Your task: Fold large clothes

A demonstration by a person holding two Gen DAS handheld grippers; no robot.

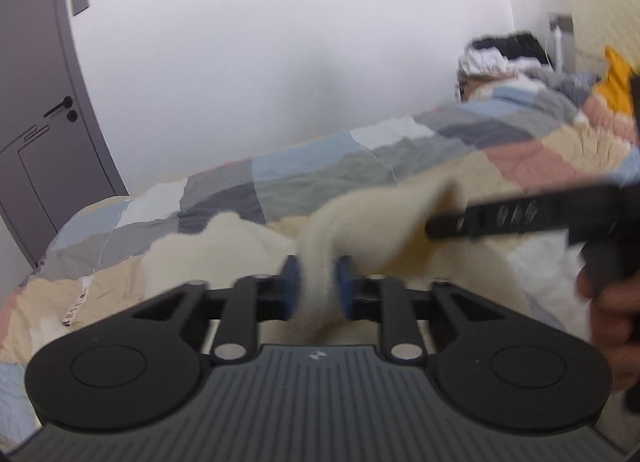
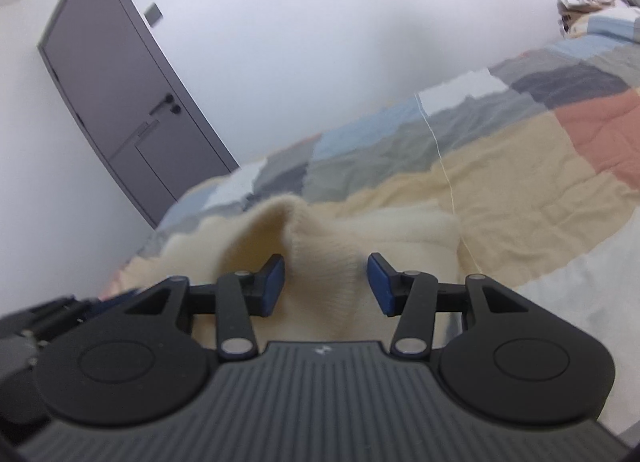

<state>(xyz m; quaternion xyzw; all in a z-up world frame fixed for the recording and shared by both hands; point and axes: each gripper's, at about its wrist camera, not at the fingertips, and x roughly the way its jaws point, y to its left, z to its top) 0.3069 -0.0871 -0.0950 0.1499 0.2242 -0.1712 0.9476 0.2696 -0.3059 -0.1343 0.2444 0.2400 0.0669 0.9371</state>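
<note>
A cream sweater fold is pinched by the left tongs; its ribbed edge is straddled, unpressed, by the spread right tongs, just alongside

Your left gripper and right gripper: black linkage arms, silver pivot screws, blue finger pads, ribbed grey housing with a small white logo, lower frame. Your bare hand sits at right edge.

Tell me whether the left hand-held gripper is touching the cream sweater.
Touching. The left wrist view shows the left hand-held gripper with both blue pads pressed against a bunched fold of the cream sweater.
</note>
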